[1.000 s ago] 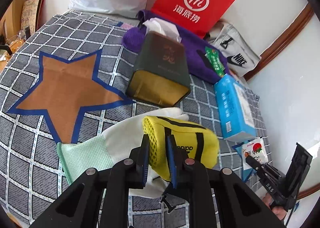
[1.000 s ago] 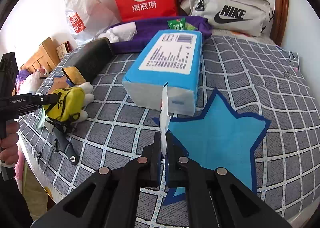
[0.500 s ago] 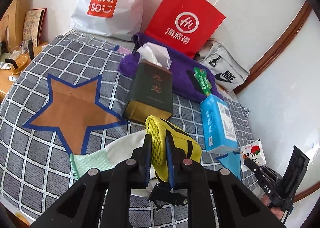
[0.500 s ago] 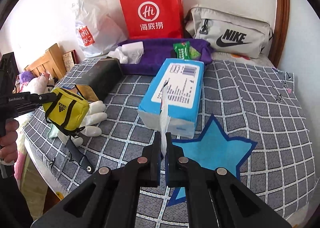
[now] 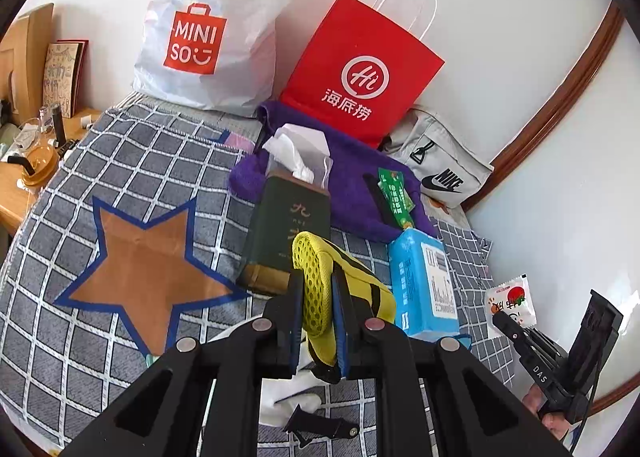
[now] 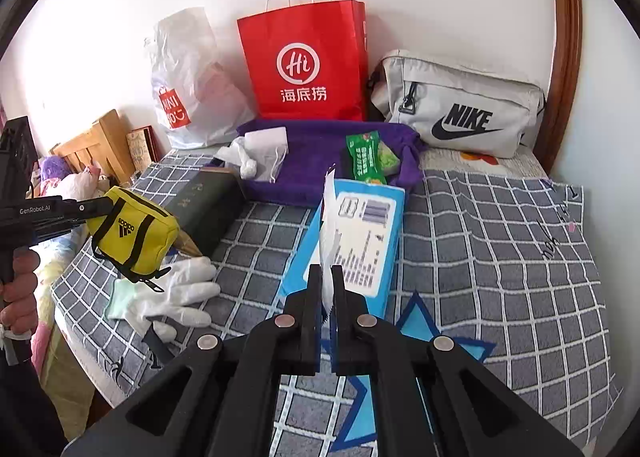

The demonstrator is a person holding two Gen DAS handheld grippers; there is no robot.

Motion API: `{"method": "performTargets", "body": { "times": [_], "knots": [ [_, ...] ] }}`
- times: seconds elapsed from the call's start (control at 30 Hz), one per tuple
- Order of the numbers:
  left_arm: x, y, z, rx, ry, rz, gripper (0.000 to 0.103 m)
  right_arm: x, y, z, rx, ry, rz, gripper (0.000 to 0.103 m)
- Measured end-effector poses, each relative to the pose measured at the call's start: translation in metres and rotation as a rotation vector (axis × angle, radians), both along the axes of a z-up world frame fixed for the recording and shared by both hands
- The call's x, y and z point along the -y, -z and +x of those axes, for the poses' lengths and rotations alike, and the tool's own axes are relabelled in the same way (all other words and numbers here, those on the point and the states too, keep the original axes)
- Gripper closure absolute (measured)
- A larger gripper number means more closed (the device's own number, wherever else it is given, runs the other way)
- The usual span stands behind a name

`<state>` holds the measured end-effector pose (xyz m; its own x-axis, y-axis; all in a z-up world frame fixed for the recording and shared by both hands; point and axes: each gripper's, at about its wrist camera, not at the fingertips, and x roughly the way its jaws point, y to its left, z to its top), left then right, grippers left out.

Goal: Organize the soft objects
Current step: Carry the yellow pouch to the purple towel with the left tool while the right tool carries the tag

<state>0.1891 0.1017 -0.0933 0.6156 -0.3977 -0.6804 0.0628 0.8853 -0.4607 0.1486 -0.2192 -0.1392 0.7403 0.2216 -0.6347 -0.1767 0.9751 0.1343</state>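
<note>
step: both lifts in hand | left gripper [image 5: 316, 331] pinching small yellow mesh-sided fabric pouch [image 6: 134, 233] | right gripper [image 6: 327, 299] clamped on thin white sachet [image 5: 511, 305], probably a snack packet | next: carry each to its star patch

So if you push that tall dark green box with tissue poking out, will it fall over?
Probably not easily: the dark green box seems to lie on its long side on the checked blanket, so it would likely slide. It looks stiff, with straight edges. The tissue at its end looks floppy and would just crumple.
</note>
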Motion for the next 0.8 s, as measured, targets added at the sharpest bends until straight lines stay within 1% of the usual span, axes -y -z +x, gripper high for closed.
{"method": "performTargets", "body": {
  "times": [0.2,0.43,0.67,0.8],
  "knots": [
    [0.002,-0.010,0.018,-0.002,-0.008,-0.006,0.090,0.001,-0.012,0.024,0.012,-0.007,0.001,0.100],
    [0.009,-0.018,0.041,0.004,-0.013,-0.010,0.090,-0.001,-0.018,0.053,0.015,-0.020,-0.005,0.100],
    [0.014,-0.026,0.065,0.012,-0.012,0.008,0.090,-0.003,-0.020,0.083,0.014,-0.041,0.003,0.100],
    [0.015,-0.027,0.079,0.013,-0.031,0.027,0.090,-0.004,-0.020,0.099,0.009,-0.047,0.010,0.100]
  ]
}}
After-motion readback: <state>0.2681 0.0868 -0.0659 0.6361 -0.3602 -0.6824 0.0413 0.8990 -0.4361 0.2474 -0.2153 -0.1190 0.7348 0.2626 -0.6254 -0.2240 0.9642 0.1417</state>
